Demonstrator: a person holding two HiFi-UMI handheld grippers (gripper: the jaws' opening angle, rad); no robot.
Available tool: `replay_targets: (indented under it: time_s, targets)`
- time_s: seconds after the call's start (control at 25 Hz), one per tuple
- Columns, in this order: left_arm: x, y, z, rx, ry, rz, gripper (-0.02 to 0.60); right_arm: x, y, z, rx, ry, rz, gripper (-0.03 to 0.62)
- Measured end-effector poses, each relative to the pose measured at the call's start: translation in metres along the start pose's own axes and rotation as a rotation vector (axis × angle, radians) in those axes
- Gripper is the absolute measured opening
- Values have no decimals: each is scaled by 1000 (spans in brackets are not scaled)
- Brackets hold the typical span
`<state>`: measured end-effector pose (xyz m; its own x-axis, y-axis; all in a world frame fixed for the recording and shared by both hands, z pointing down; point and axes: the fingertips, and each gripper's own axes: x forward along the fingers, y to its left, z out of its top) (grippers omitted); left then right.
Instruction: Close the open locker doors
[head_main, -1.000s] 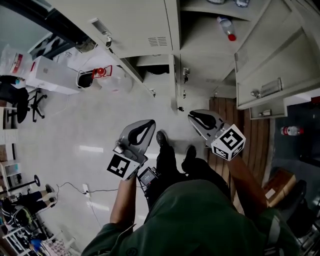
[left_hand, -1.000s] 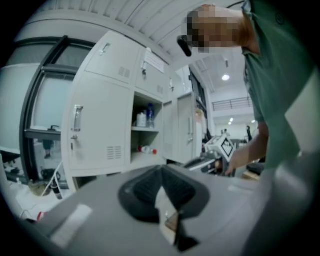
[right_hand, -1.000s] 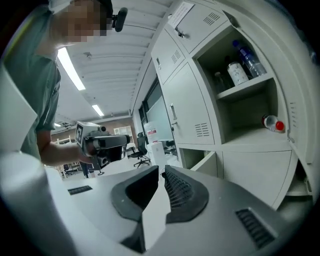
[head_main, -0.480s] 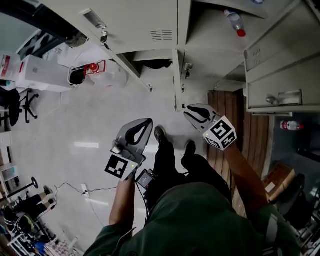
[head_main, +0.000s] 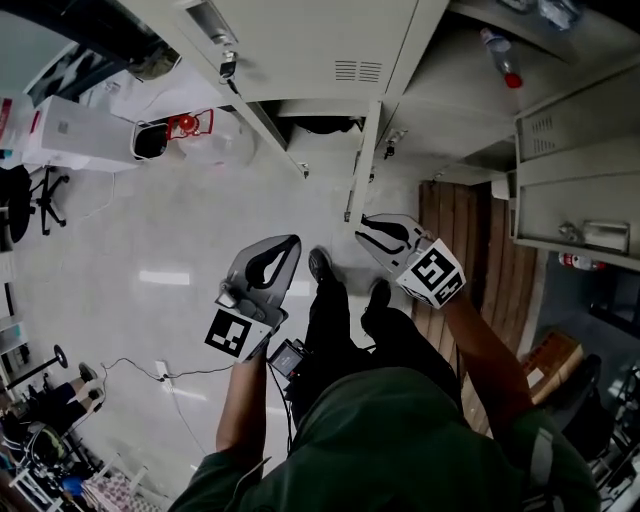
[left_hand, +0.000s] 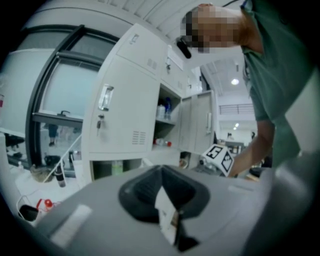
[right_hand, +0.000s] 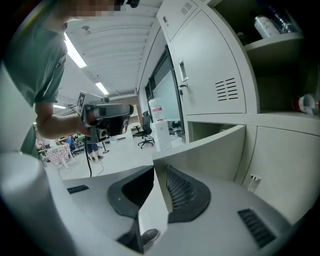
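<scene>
Beige lockers (head_main: 330, 45) fill the top of the head view. A lower locker door (head_main: 362, 160) stands open, seen edge-on, and another low door (head_main: 262, 125) hangs open to its left. At the right, upper doors (head_main: 575, 150) stand open too. My right gripper (head_main: 362, 222) is shut and empty, its tips right beside the bottom corner of the edge-on door; I cannot tell if they touch. In the right gripper view the same door (right_hand: 215, 142) runs just behind the shut gripper (right_hand: 154, 167). My left gripper (head_main: 290, 242) hangs shut and empty over the floor, apart from the lockers (left_hand: 130, 107).
A red-capped bottle (head_main: 500, 57) lies on an open shelf. On the floor at the left are a white box (head_main: 75, 135), a red lantern (head_main: 182, 125) and an office chair (head_main: 30, 200). A cable (head_main: 165, 375) trails lower left. Wooden flooring (head_main: 470, 230) and a cardboard box (head_main: 555, 365) lie right.
My right gripper has moved left, closer to the edge-on lower door. The view has swung, so the upper open doors sit further right. The left gripper has hardly moved.
</scene>
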<state>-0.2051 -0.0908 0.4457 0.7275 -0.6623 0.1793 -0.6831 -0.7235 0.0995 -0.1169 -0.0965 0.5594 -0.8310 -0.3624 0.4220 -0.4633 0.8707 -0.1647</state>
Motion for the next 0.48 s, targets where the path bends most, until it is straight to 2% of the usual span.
replay_targets:
  time_s: [0.24, 0.48]
  targets:
    - [-6, 33, 0, -13, 0, 25, 4, 44, 6, 19, 2, -6, 34, 71]
    - [-13, 71, 1, -26, -2, 49, 3, 88, -5, 44, 5, -22, 24, 64]
